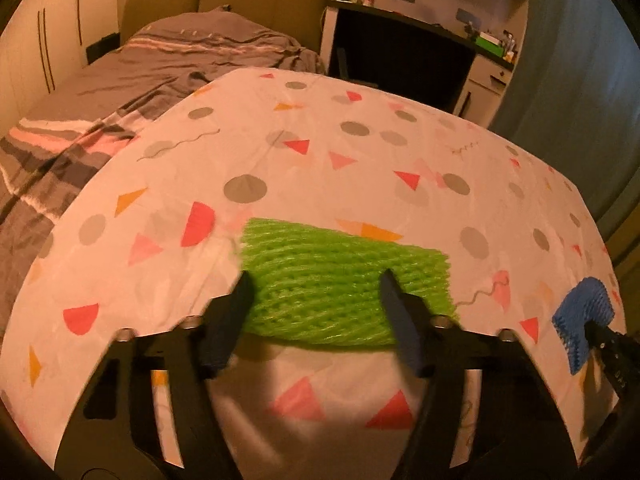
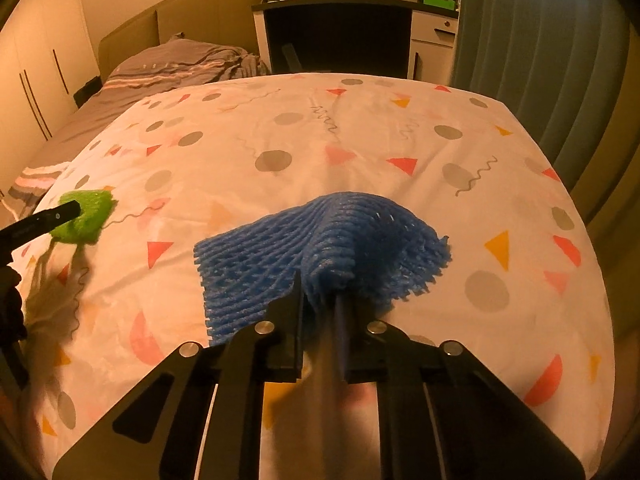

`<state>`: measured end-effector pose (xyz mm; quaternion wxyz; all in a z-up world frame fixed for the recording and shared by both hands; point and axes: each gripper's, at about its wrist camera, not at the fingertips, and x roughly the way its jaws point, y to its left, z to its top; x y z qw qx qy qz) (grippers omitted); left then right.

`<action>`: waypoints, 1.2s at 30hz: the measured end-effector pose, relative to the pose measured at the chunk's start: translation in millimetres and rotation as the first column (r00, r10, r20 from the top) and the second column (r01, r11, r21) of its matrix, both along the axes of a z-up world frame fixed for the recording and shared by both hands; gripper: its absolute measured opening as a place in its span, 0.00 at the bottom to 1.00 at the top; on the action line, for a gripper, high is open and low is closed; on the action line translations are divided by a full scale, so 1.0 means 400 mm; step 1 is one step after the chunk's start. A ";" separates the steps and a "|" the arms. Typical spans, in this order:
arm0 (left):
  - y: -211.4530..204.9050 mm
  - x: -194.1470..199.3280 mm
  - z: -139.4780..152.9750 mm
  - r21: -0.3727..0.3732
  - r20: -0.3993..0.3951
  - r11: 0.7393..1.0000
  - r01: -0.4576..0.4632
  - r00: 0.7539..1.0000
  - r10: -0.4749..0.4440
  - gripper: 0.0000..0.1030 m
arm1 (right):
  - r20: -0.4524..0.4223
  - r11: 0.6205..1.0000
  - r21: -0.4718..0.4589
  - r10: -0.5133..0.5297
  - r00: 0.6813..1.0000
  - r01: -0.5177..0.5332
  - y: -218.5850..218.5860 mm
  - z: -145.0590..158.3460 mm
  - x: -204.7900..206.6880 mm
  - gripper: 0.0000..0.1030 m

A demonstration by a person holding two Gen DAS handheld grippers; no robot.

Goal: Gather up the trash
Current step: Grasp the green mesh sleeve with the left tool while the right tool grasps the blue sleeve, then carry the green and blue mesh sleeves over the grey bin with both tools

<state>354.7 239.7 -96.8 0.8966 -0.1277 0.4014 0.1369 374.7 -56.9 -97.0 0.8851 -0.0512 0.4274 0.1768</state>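
left gripper [image 1: 316, 280]: jaws partly apart, straddling the green foam net [image 1: 344, 276] at lower centre of the left wrist view; whether the pads press it cannot be told.
right gripper [image 2: 320, 292]: jaws nearly together, clamped on the blue foam net [image 2: 320, 236], which bunches up at the pinch, centre of the right wrist view.
nets: both on the patterned sheet [image 2: 360, 152], well apart.
background: grey bedding [image 1: 160, 64] upper left, desk [image 2: 340, 32] at top.
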 end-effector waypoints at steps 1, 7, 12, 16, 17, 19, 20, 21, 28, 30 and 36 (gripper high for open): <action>-0.003 0.001 0.000 0.003 0.000 1.000 0.008 1.000 -0.008 0.48 | 0.000 1.000 0.002 0.000 1.000 0.000 -0.001 0.000 0.000 0.13; -0.026 0.004 0.007 0.020 0.012 0.998 0.057 0.998 -0.057 0.19 | 0.006 1.000 0.023 -0.002 1.000 0.002 -0.006 0.003 -0.014 0.10; -0.038 -0.025 0.025 0.022 0.050 0.998 0.054 0.997 -0.055 0.17 | 0.031 0.999 0.050 -0.005 1.000 0.003 -0.025 0.015 -0.044 0.09; -0.058 -0.072 0.059 0.008 0.097 0.997 0.077 0.992 -0.077 0.17 | 0.062 0.997 0.071 -0.006 0.998 0.002 -0.049 0.043 -0.076 0.09; -0.068 -0.089 0.073 0.014 0.114 0.996 0.085 0.990 -0.086 0.17 | 0.071 0.997 0.078 -0.007 0.997 0.002 -0.056 0.053 -0.085 0.09; -0.084 -0.116 0.099 0.013 0.143 0.995 0.100 0.985 -0.100 0.17 | 0.097 0.995 0.097 -0.010 0.995 0.001 -0.073 0.079 -0.108 0.09; -0.094 -0.131 0.111 0.014 0.156 0.994 0.105 0.982 -0.106 0.17 | 0.112 0.994 0.106 -0.012 0.994 0.000 -0.083 0.094 -0.122 0.09; -0.107 -0.147 0.125 0.018 0.170 0.994 0.109 0.979 -0.110 0.17 | 0.121 0.994 0.112 -0.012 0.993 -0.002 -0.089 0.103 -0.133 0.09; -0.240 -0.250 0.210 0.085 0.254 0.983 0.160 0.951 -0.177 0.17 | 0.221 0.989 0.148 -0.017 0.975 -0.016 -0.157 0.194 -0.258 0.09; -0.286 -0.281 0.230 0.110 0.271 0.979 0.172 0.942 -0.196 0.17 | 0.245 0.987 0.158 -0.023 0.969 -0.016 -0.179 0.215 -0.294 0.09; -0.401 -0.349 0.266 0.126 0.298 0.965 0.230 0.919 -0.258 0.17 | 0.293 0.983 0.183 -0.047 0.955 -0.008 -0.261 0.249 -0.400 0.09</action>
